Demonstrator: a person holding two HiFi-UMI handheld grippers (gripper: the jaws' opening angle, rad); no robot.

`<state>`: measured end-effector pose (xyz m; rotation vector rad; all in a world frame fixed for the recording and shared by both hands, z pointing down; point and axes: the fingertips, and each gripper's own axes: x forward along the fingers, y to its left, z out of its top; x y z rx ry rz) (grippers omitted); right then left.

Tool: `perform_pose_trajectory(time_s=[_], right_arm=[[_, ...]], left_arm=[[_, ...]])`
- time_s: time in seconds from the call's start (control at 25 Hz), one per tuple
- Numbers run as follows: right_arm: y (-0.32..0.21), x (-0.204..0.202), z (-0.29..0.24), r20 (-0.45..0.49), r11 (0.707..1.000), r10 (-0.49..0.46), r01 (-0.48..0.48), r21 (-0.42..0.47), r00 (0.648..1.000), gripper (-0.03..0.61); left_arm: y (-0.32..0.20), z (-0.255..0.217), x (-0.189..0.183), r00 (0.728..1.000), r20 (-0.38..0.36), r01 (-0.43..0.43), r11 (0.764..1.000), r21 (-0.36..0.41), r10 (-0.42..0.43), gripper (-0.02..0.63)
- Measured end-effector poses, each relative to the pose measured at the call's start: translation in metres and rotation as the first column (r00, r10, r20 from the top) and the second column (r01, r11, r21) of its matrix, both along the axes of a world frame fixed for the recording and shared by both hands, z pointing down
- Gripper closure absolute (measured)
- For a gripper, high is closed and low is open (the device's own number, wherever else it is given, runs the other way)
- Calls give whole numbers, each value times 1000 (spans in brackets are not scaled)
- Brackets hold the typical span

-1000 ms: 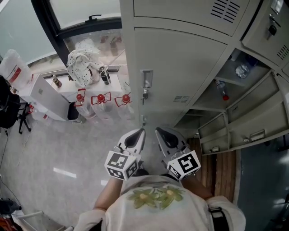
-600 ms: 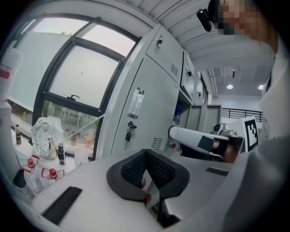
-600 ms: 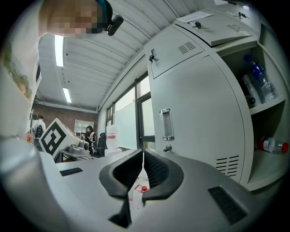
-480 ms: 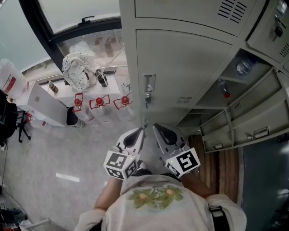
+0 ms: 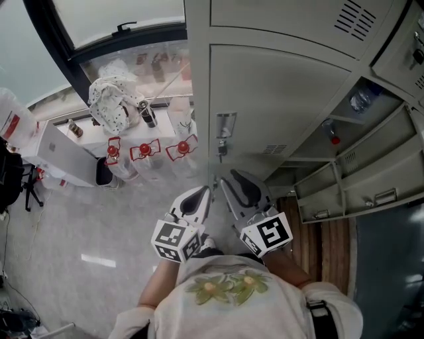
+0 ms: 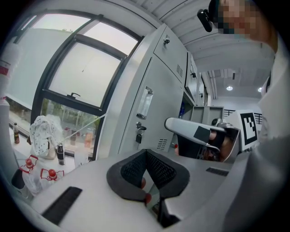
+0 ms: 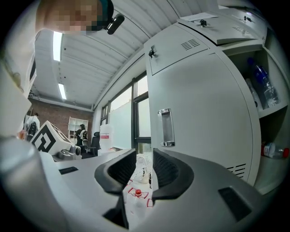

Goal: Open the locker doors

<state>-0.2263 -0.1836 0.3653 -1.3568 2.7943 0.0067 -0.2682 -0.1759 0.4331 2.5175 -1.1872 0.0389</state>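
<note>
The grey locker bank (image 5: 278, 26) fills the upper right of the head view, beside a tall window (image 5: 126, 13). Its near tall door (image 5: 271, 99) is closed. To the right of that door, compartments (image 5: 344, 165) stand open, with a red-capped bottle (image 5: 329, 136) on a shelf.

Both grippers are held close in front of the person's chest, side by side and about level, pointing at the closed door. The left gripper (image 5: 201, 196) has its ribbed pads pressed together at the tips, and what shows reddish low in the slit behind them cannot be made out. The right gripper (image 5: 230, 182) has just been opening: its jaws stand a narrow way apart with nothing gripped, only far-off things showing through the gap. Its tips sit low, under the door's recessed handle (image 5: 225, 124) and the keyed lock (image 5: 222, 150). Whether they touch the door is unclear from the head view.
</note>
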Motion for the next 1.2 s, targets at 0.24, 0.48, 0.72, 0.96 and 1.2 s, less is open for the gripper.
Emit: perform_pose_trajectory(time_s=[0.24, 0.48, 0.72, 0.96, 1.2], right_arm=[[-15, -7, -6, -6, 1000, 18, -18, 7, 1000, 444], [-29, -12, -11, -11, 999, 45, -45, 25, 999, 414], [-41, -15, -11, -35, 996, 81, -81, 22, 996, 399], [-59, -12, -16, -46, 991, 134, -133, 36, 990, 390], [-73, -18, -19, -63, 986, 164, -161, 50, 984, 389]], left_arm=[[-6, 1, -7, 1000, -8, -2, 1000, -5, 2, 584], [-11, 2, -13, 1000, -11, -1, 1000, -5, 1, 584], [-15, 3, -19, 1000, -12, -2, 1000, -9, 1, 584], [-18, 5, -23, 1000, -11, -2, 1000, -10, 2, 584], [-22, 6, -31, 1000, -14, 11, 1000, -11, -11, 584]])
